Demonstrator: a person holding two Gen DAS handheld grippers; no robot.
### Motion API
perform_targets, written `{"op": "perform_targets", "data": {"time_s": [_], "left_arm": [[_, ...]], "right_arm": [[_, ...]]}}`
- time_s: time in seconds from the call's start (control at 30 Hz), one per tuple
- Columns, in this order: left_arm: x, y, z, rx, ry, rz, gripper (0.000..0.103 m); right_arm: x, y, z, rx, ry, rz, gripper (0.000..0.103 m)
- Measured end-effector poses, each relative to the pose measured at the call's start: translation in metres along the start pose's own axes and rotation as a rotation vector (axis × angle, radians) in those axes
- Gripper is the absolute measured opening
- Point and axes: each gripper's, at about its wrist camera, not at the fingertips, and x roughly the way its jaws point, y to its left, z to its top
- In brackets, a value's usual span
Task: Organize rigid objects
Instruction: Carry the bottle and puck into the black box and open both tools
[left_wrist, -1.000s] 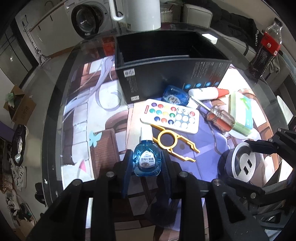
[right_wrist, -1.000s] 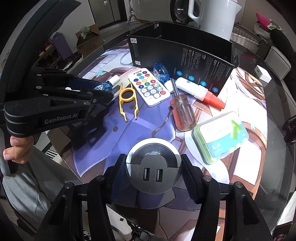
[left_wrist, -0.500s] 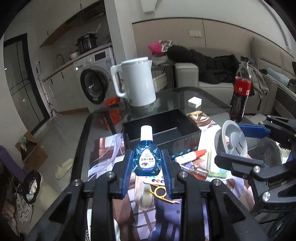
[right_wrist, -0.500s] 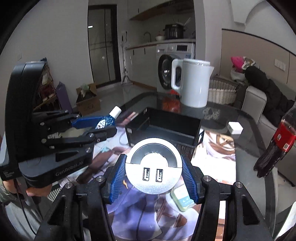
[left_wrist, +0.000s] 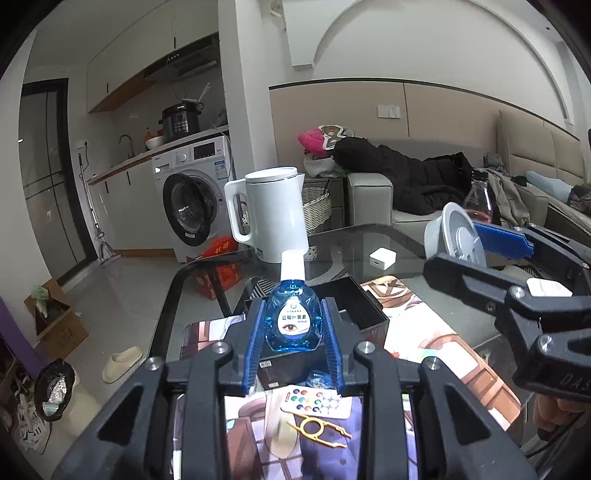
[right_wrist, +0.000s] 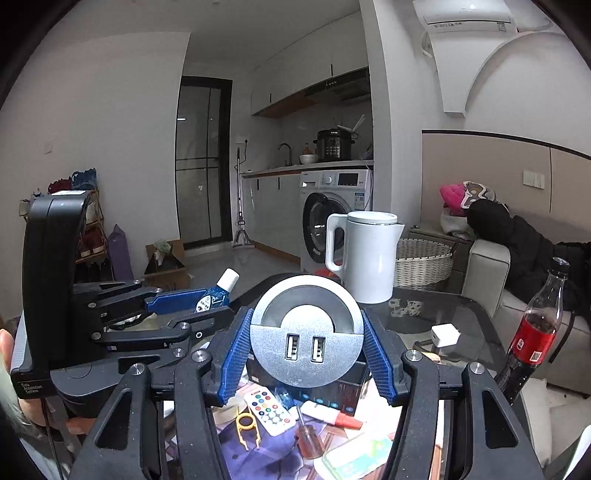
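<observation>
Tongs on both sides are loaded and lifted above the counter (left_wrist: 436, 236): the left tongs (left_wrist: 292, 326) are pinched on an upright blue eye-drop bottle (left_wrist: 293, 321), the right tongs (right_wrist: 306, 345) on a round USB hub (right_wrist: 306, 330). An open black box (left_wrist: 354, 306) is seen at twelve o'clock just beyond the bottle, nearer the left tongs. Open room is judged sufficient above the box's near rim.

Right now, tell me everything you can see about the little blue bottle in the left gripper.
The blue bottle is small, teardrop-shaped, clear blue plastic by the look, with a white screw cap on top and a white label showing an eye and small print. It stands upright, cap up, held off the table between the left gripper's blue ribbed fingers, which press its two sides. Nothing else touches it. The black box lies behind and below it.
</observation>
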Motion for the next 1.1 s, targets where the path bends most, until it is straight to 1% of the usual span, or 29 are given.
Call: {"op": "perform_targets", "data": {"time_s": [0.07, 0.2, 0.27, 0.33, 0.37, 0.53, 0.63, 0.7, 0.83, 0.93, 1.1], "left_arm": [[0.011, 0.002, 0.005, -0.011, 0.001, 0.012, 0.029], [0.042, 0.012, 0.014, -0.032, 0.016, 0.029, 0.029], [0.059, 0.014, 0.015, -0.036, 0.029, 0.031, 0.029], [0.075, 0.015, 0.015, -0.034, 0.035, 0.032, 0.029], [0.082, 0.015, 0.014, -0.04, 0.038, 0.033, 0.029], [0.108, 0.022, 0.012, -0.082, 0.078, 0.031, 0.029], [0.12, 0.021, 0.011, -0.08, 0.104, 0.035, 0.029], [0.129, 0.022, 0.007, -0.081, 0.133, 0.048, 0.028], [0.143, 0.025, -0.002, -0.107, 0.202, 0.031, 0.028], [0.148, 0.023, -0.006, -0.088, 0.24, 0.037, 0.028], [0.158, 0.026, -0.014, -0.115, 0.318, 0.015, 0.028]], "right_arm": [[0.009, -0.005, 0.006, -0.003, -0.019, -0.018, 0.058], [0.036, -0.019, 0.016, 0.037, -0.026, -0.043, 0.058], [0.051, -0.02, 0.018, 0.011, -0.034, -0.07, 0.058], [0.069, -0.021, 0.019, 0.005, -0.026, -0.088, 0.058], [0.079, -0.025, 0.018, 0.027, -0.013, -0.088, 0.058], [0.127, -0.044, 0.015, 0.091, 0.064, -0.095, 0.058], [0.151, -0.052, 0.009, 0.127, 0.12, -0.095, 0.058], [0.166, -0.055, 0.005, 0.14, 0.163, -0.088, 0.058], [0.186, -0.058, -0.006, 0.161, 0.227, -0.091, 0.058], [0.198, -0.059, -0.016, 0.168, 0.285, -0.069, 0.058], [0.217, -0.064, -0.041, 0.232, 0.417, -0.003, 0.058]]}}
